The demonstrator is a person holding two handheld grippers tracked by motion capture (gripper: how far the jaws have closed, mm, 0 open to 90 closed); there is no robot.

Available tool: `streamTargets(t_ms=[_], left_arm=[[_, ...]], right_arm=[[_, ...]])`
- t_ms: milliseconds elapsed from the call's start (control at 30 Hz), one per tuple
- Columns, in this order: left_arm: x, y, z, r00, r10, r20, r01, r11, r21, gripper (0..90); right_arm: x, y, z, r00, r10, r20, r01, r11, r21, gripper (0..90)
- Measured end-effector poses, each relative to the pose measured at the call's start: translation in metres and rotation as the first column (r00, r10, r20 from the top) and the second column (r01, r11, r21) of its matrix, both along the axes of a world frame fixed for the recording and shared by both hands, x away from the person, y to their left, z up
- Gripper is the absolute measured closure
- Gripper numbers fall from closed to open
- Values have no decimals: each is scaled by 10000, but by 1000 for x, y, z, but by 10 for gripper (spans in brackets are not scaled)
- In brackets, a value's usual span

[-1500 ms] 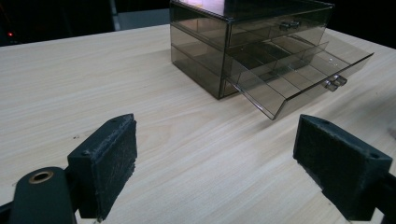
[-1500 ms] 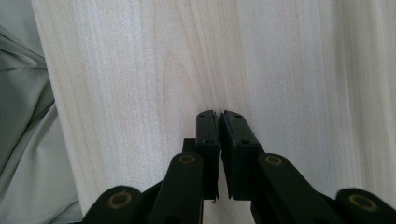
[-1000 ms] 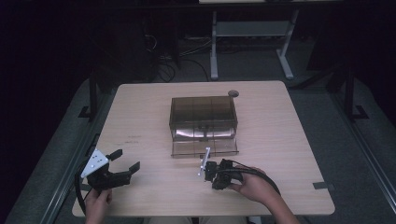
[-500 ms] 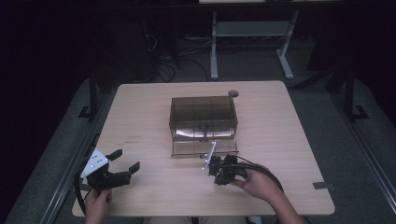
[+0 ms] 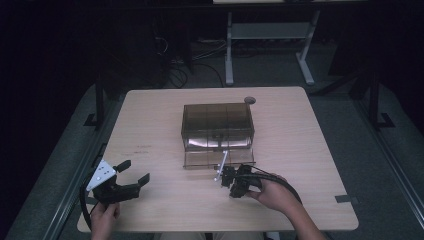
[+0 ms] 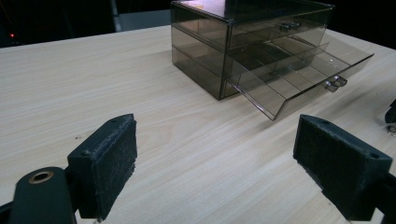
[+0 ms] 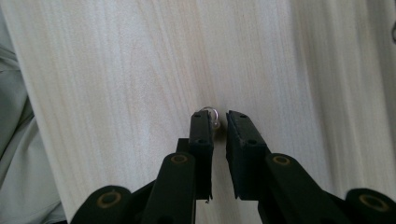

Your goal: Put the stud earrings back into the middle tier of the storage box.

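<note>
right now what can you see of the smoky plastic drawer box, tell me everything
The drawer box is a small cabinet of smoke-tinted clear plastic standing upright near the middle of the wooden table. It has two tiers; dividers show through the walls. The upper drawer is shut. The lower drawer is pulled out toward the person and sags at its front. Each drawer carries a small clear knob. Neither gripper touches it.

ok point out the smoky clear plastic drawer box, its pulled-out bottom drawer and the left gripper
smoky clear plastic drawer box (image 5: 217, 116), high view, top panel
pulled-out bottom drawer (image 6: 299, 79), left gripper view, drawer floor
left gripper (image 5: 136, 175), high view, between its jaws
</note>
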State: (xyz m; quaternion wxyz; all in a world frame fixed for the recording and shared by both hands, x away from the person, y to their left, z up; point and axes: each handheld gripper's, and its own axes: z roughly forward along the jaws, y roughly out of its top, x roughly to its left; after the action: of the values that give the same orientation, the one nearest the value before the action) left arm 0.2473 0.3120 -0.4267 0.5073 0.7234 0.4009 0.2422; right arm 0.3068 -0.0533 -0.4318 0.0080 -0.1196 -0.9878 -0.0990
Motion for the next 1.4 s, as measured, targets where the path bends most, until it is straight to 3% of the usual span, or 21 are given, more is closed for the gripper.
streamTargets(t_ms=[300, 467, 900, 1300, 1400], left_arm=[[0, 0, 1, 10000, -15, -23, 15, 10000, 25, 130], [0, 1, 1, 10000, -20, -5, 20, 10000, 53, 130], [0, 0, 0, 10000, 0, -16, 0, 10000, -20, 130], [1, 1, 0, 10000, 38, -50, -38, 10000, -27, 130], [1, 1, 0, 10000, 42, -54, -43, 10000, -48, 130]], right_arm=[[0, 13, -4, 9993, 367, 94, -357, 9954, -892, 841], [0, 16, -4, 9990, 448, 14, -444, 9931, -1089, 851], [3, 6, 4, 9996, 300, -12, -300, 9989, -350, 853], [19, -15, 44, 9986, -336, 417, 306, 9971, 703, 851], [25, -19, 53, 9974, -466, 550, 423, 9961, 773, 851]])
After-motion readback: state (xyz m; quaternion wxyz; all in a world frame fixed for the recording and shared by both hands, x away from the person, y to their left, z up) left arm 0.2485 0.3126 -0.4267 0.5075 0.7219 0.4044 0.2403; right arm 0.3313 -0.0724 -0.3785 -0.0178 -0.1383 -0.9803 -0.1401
